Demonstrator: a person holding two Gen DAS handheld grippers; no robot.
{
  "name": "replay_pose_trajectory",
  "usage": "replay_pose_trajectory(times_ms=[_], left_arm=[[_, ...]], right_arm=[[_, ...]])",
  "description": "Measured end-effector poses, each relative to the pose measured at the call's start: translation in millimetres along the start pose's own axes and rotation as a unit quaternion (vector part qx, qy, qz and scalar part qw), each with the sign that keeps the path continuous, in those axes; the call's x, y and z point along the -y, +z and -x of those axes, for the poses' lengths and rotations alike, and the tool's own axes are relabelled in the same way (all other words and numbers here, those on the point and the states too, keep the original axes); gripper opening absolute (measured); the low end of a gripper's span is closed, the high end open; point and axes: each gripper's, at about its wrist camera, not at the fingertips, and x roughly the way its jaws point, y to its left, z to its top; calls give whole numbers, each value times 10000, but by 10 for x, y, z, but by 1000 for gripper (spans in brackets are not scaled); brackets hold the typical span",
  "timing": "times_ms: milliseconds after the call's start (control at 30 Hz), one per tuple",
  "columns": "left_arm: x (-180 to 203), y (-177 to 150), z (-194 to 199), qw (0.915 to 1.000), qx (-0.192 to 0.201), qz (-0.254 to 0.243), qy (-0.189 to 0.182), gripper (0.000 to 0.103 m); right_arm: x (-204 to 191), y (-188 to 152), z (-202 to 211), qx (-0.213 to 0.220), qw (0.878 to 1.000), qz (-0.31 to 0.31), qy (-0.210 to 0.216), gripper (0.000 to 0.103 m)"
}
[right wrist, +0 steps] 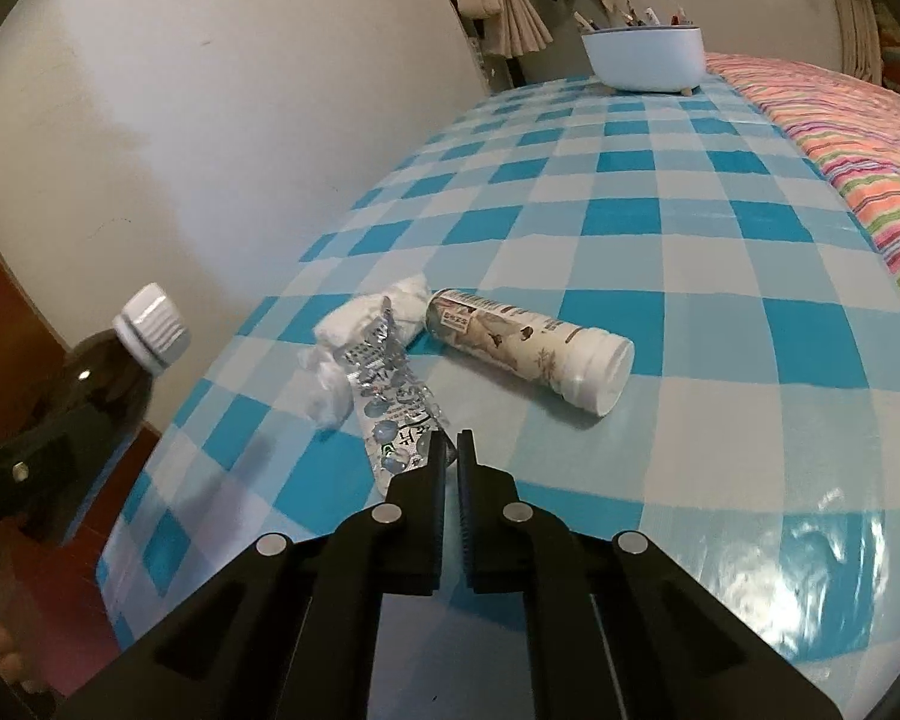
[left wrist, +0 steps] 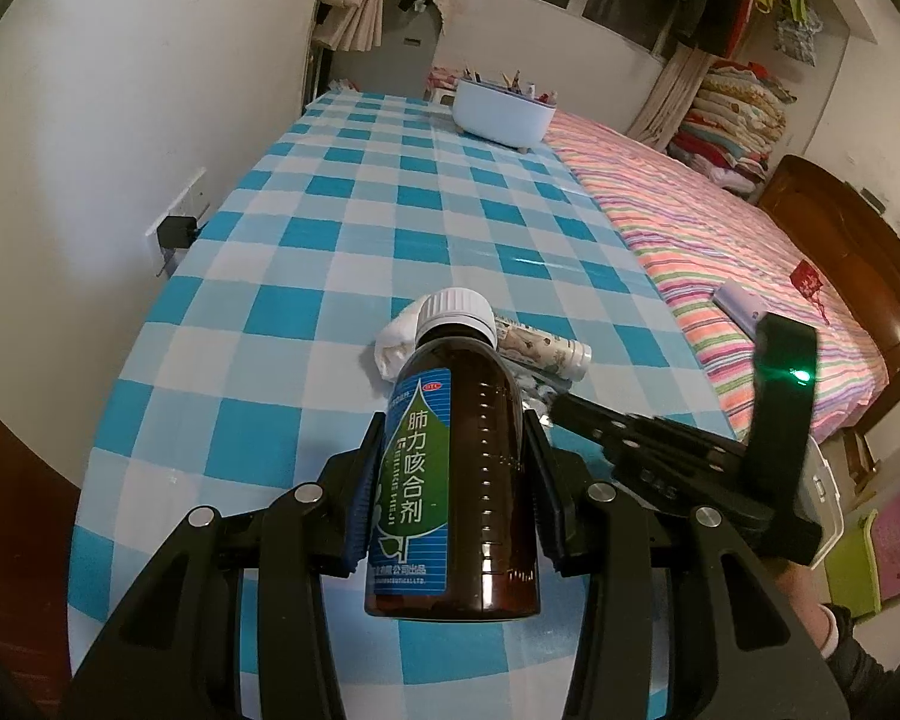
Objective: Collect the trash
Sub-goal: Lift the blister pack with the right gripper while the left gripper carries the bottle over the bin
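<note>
My left gripper (left wrist: 453,438) is shut on a brown medicine bottle (left wrist: 459,474) with a white cap and a blue-green label, held above the checkered table (left wrist: 330,228). The bottle also shows at the left of the right wrist view (right wrist: 111,372). My right gripper (right wrist: 450,450) is shut, its tips at the near end of a silver blister pack (right wrist: 390,402); whether it pinches the pack is unclear. A crumpled white tissue (right wrist: 360,330) lies under the pack. A white printed tube (right wrist: 528,348) lies on its side to the right; it also shows in the left wrist view (left wrist: 546,348).
A white oval bin (left wrist: 504,111) holding pencils and scraps stands at the table's far end, also in the right wrist view (right wrist: 645,57). A striped bed (left wrist: 720,252) runs along the table's right edge. A wall (left wrist: 120,120) with a plugged socket (left wrist: 177,228) borders the left.
</note>
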Motion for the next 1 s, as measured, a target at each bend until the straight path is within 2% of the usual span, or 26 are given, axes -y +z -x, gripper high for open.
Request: replay_pose_trajectory(times_ms=[533, 1000], left_arm=[[129, 11, -45, 9998, -31, -194, 19, 42], [477, -29, -155, 9979, -52, -636, -119, 42]], right_arm=[[109, -174, 706, 665, 9967, -408, 232, 4], [434, -430, 1236, 990, 9920, -781, -7, 4]])
